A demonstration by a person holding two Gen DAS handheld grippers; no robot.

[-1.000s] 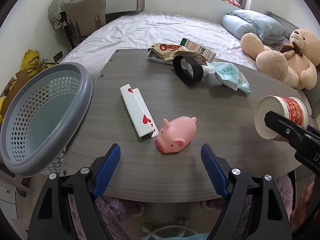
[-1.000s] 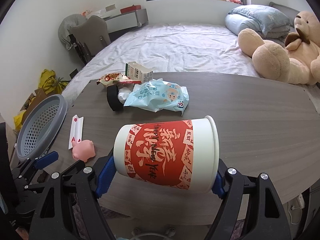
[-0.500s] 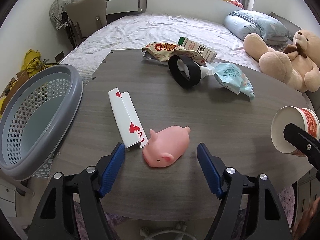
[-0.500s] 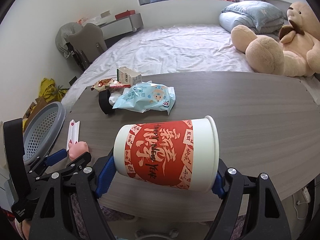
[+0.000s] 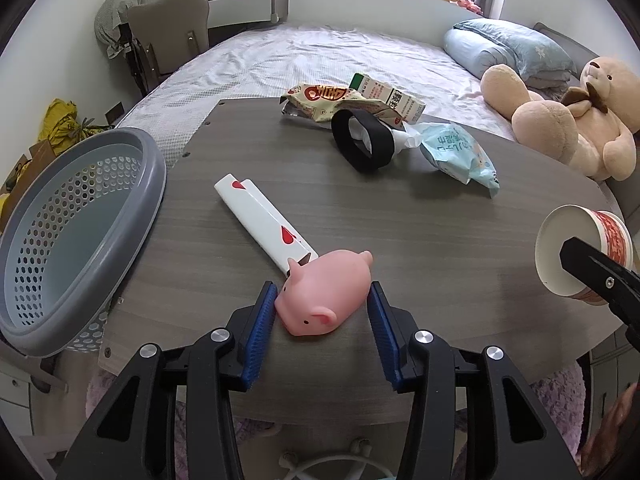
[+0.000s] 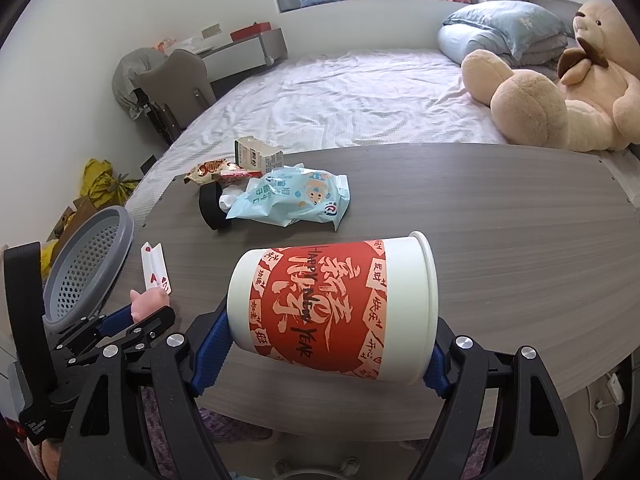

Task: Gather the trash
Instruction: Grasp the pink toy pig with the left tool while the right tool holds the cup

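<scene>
Red-white paper cup (image 6: 332, 308) sideways, held; wrappers (image 6: 288, 200), carton (image 6: 256, 154) on table.

Daylit bedroom (image 6: 360, 92), white walls (image 6: 80, 40)

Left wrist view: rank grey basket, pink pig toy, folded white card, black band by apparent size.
1. grey basket, clearly largest
2. folded white card and pink pig toy: similar; the pig sits nearer the camera, so unranked
3. black band, farther away, so its true size is unsure
</scene>
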